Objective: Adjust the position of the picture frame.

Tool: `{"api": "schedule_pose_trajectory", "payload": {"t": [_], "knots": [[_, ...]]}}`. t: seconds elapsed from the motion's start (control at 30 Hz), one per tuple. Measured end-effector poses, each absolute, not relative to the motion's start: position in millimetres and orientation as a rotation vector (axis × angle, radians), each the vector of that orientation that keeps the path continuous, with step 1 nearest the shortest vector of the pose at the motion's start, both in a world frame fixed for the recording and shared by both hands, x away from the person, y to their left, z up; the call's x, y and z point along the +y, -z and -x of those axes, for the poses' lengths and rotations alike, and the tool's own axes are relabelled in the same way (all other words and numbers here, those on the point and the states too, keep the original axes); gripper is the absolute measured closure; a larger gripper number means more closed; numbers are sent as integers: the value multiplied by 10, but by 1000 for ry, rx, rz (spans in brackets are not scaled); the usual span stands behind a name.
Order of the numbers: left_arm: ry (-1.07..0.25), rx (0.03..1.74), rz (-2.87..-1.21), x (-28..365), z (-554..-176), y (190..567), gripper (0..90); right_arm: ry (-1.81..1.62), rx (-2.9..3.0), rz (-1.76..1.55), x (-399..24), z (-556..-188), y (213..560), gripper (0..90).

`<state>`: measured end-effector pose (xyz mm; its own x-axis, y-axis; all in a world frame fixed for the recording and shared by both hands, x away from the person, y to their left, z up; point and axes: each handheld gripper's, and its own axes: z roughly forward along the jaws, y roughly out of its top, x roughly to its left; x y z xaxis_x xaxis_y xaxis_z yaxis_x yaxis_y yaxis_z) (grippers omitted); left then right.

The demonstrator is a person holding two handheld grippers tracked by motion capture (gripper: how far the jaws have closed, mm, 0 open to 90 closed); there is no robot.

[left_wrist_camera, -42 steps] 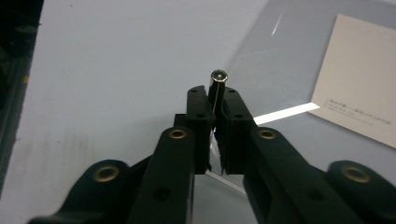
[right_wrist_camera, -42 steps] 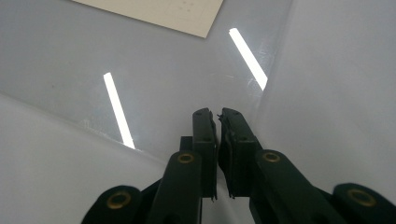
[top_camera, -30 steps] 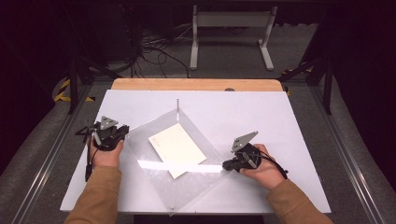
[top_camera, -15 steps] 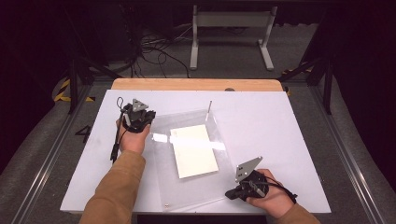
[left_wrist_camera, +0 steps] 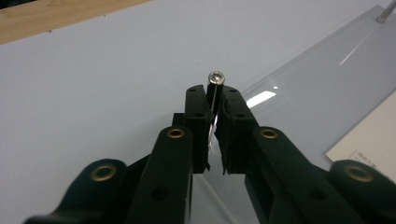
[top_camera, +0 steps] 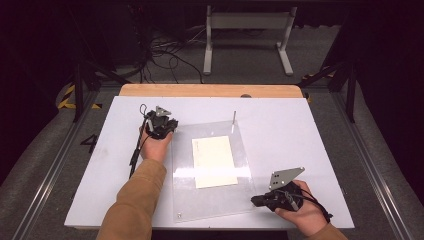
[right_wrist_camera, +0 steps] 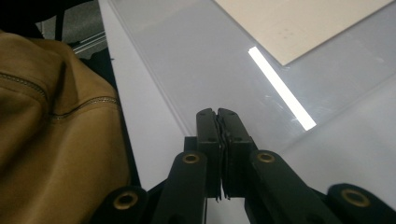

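Note:
A clear plastic sheet (top_camera: 210, 197) lies on the white table (top_camera: 300, 130) over a cream paper (top_camera: 214, 161). My left gripper (top_camera: 172, 126) is at the sheet's far left corner. In the left gripper view its jaws (left_wrist_camera: 213, 95) clamp an upright metal pin (left_wrist_camera: 215, 77); they have just been opening a little, with the pin still between them. My right gripper (top_camera: 255, 201) is at the near right corner. In the right gripper view its tips (right_wrist_camera: 218, 114) pinch the sheet (right_wrist_camera: 196, 56); they too have just opened slightly. A second pin (top_camera: 234, 118) stands at the far right corner.
A wooden strip (top_camera: 210, 90) runs along the table's far edge, with a metal stand (top_camera: 245, 30) and cables (top_camera: 165, 50) on the floor beyond. Metal rails (top_camera: 47, 170) flank the table. A tan sleeve (right_wrist_camera: 51, 121) shows close to the sheet's near edge.
The sheet has turned clockwise from a diamond to nearly square with the table. My left gripper swung away and to the right; my right gripper came nearer, both still at their corners.

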<state>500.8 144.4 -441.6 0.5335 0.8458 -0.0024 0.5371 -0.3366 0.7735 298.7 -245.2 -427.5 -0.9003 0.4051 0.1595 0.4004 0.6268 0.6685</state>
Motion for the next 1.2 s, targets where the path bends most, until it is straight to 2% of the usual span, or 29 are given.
{"api": "schedule_pose_trajectory", "payload": {"t": [0.07, 0.1, 0.23, 0.47, 0.7, 0.97, 1.2], "knots": [[-558, 1131, -2053, 1431, -4967, 4416, 772, -1158, 2819, -711, -2461, -2994, 4276, 866], [-562, 1136, -2073, 1433, -4937, 4419, 668, -1146, 2804, -726, -2478, -3011, 4279, 857], [-515, 1125, -2065, 1505, -4752, 4419, 610, -1106, 2772, -768, -2522, -3061, 4296, 849], [-413, 1011, -2072, 1592, -4291, 4360, 667, -1002, 2795, -827, -2638, -3149, 4396, 891], [-302, 901, -2105, 1592, -3878, 4406, 661, -993, 2868, -762, -2589, -3131, 4435, 891], [-310, 894, -2104, 1759, -3703, 4406, 648, -1004, 2908, -712, -2484, -3095, 4440, 896], [-311, 961, -2066, 2000, -3658, 4454, 643, -1035, 2942, -628, -2235, -3070, 4462, 896]]}}
